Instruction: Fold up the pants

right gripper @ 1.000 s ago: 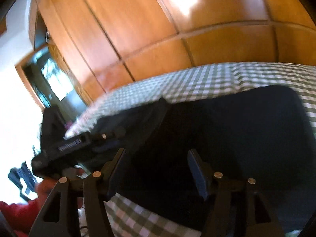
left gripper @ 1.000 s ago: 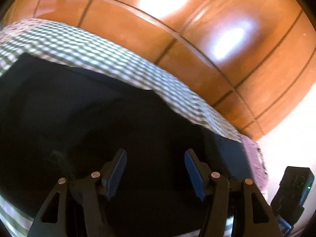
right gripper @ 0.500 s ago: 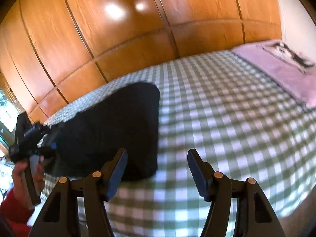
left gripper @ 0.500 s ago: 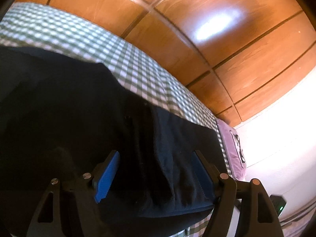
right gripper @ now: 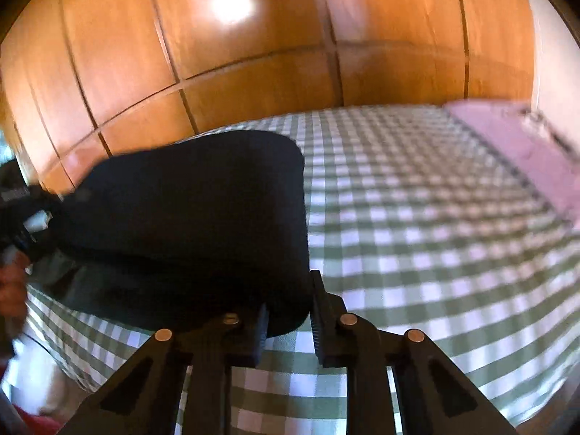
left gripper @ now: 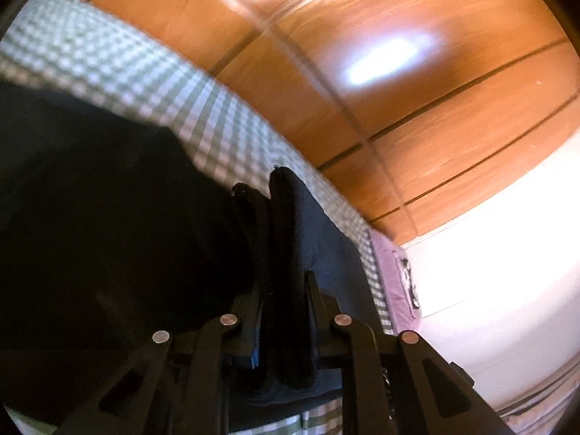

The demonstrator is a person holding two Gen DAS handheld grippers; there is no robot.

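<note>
Black pants (left gripper: pixel 108 217) lie folded on the checked bed and fill the lower left of the left wrist view. My left gripper (left gripper: pixel 282 286) has a bunched fold of the pants' near edge pinched between its pads, and its jaws are closing. In the right wrist view the pants (right gripper: pixel 192 210) lie left of centre as a dark rounded slab. My right gripper (right gripper: pixel 288 297) grips their near right corner, jaws closing, with cloth filling the gap. The left gripper (right gripper: pixel 18 199) and the hand holding it (right gripper: pixel 11 286) show at the far left edge.
A green-and-white checked bedcover (right gripper: pixel 417 235) stretches to the right of the pants. A pink pillow (right gripper: pixel 514 152) lies at the bed's far right. Wooden wardrobe panels (right gripper: pixel 253 54) stand behind the bed. A white wall (left gripper: pixel 489 272) is to the right in the left wrist view.
Both grippers went from wide open to closed on the pants' near edge. The right view swung from the pants toward the bare bedcover and settled at the pants' corner.
</note>
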